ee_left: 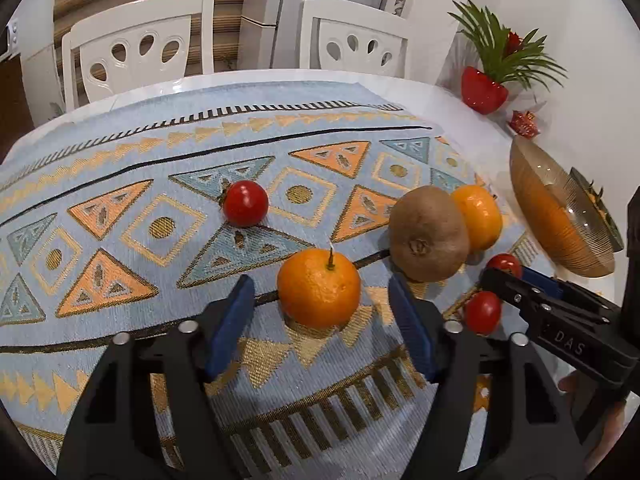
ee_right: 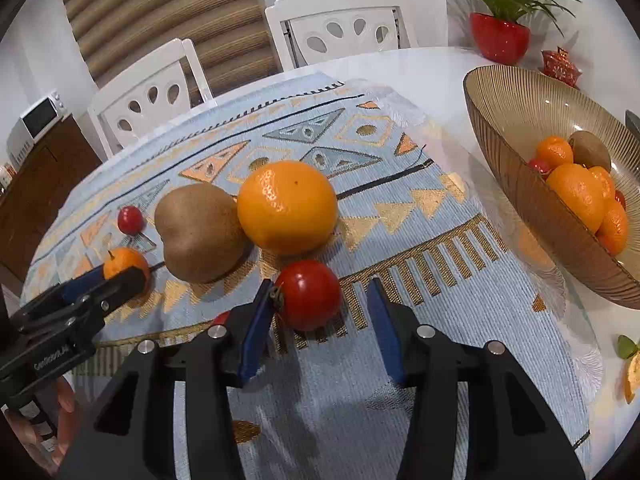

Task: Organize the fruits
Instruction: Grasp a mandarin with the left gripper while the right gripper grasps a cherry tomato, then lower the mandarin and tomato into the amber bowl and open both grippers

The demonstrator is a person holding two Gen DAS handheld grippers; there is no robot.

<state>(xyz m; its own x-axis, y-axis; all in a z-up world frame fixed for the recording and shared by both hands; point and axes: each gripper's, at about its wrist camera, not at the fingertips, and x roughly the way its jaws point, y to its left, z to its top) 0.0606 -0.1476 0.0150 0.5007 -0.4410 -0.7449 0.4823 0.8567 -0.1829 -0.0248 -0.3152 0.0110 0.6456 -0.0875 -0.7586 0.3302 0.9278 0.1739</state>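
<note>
A small stemmed mandarin (ee_left: 319,288) lies on the patterned cloth between the spread blue pads of my left gripper (ee_left: 321,286), which is open. In the right wrist view a red tomato (ee_right: 308,294) sits between the fingers of my open right gripper (ee_right: 320,286), close to the left pad. Past them lie a kiwi (ee_right: 200,232), a large orange (ee_right: 287,207) and a far tomato (ee_left: 245,203). Another tomato (ee_left: 483,312) rests just beside the right gripper's finger. The ribbed amber bowl (ee_right: 516,120) at the right holds several fruits.
The blue and gold cloth (ee_left: 120,208) covers a white table. Two white chairs (ee_left: 140,52) stand at the far edge. A plant in a red pot (ee_left: 482,90) and a red ornament (ee_left: 525,123) stand behind the bowl. Peel scraps (ee_right: 632,368) lie at the right edge.
</note>
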